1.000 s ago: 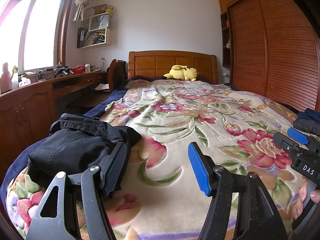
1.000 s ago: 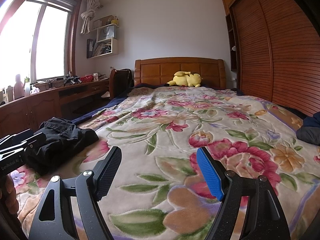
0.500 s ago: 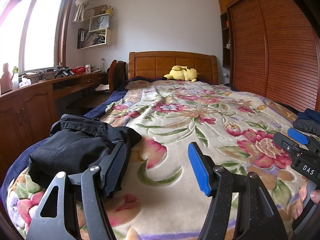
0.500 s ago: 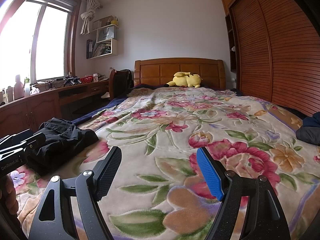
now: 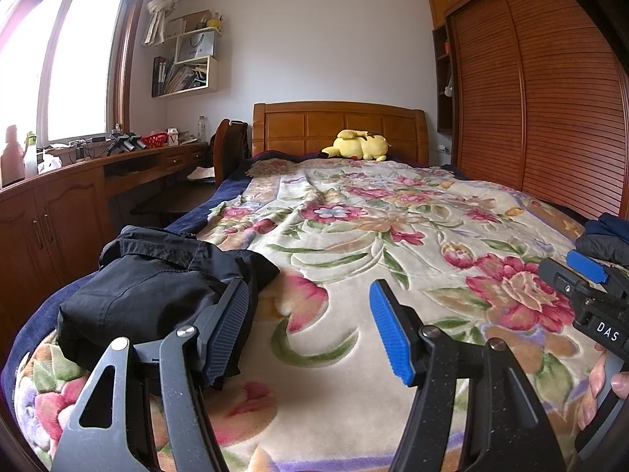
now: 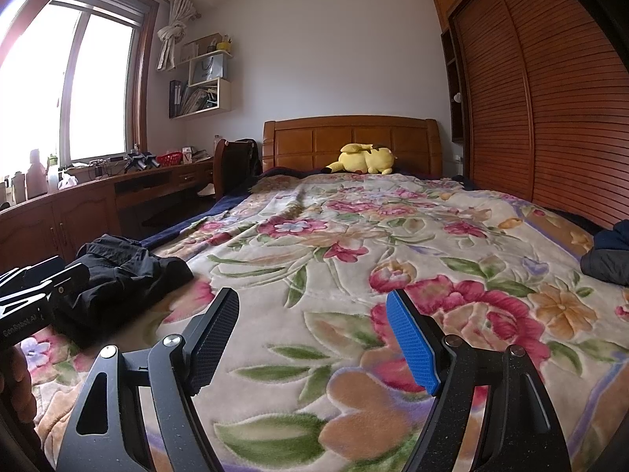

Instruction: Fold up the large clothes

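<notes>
A crumpled black garment [image 5: 157,287] lies on the near left corner of the bed, seen also in the right wrist view as the black garment [image 6: 122,271]. My left gripper [image 5: 310,330] hovers open over the floral blanket [image 5: 354,236], its left finger close against the garment's right edge, nothing between the jaws. My right gripper [image 6: 314,338] stands open above the floral blanket [image 6: 354,244], well right of the garment and holding nothing. A dark blue folded garment [image 5: 605,236] rests at the bed's right edge, also visible as the blue garment [image 6: 609,251].
A yellow plush toy [image 5: 357,145] lies by the wooden headboard [image 5: 338,126]. A wooden desk with cupboards [image 5: 59,204] and a chair [image 5: 228,145] run along the left. Slatted wardrobe doors [image 5: 550,110] line the right. A person's hand [image 5: 605,385] holds the other gripper at the right edge.
</notes>
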Tool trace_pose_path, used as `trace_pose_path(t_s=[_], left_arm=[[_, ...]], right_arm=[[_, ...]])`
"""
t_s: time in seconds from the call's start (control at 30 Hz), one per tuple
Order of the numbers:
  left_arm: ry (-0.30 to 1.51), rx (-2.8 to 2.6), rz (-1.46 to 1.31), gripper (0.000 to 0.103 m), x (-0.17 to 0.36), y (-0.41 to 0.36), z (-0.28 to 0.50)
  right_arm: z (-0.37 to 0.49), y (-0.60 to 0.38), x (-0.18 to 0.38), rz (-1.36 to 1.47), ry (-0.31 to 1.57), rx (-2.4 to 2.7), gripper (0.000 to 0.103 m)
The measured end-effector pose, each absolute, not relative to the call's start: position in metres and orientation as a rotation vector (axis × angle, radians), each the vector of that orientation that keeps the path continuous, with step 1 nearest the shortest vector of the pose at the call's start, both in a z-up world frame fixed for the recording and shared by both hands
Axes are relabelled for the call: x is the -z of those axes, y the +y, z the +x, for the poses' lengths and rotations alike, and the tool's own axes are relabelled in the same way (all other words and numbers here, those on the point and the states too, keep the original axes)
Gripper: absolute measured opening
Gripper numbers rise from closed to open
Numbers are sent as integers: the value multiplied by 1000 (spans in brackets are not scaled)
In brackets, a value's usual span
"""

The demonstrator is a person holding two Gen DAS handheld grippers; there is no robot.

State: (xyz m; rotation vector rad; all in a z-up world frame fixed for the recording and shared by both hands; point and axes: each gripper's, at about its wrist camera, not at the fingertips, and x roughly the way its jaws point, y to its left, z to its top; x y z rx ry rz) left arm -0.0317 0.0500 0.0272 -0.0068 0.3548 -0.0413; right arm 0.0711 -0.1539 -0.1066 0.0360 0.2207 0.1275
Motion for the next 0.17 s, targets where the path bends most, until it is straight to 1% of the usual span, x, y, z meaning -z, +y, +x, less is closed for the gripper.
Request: trace_pose_path(t_s=[0.17], left_arm=[[356,43,-7,65,-28,50,-31]], right_arm=[[71,-153,106,36,221,-127,79]])
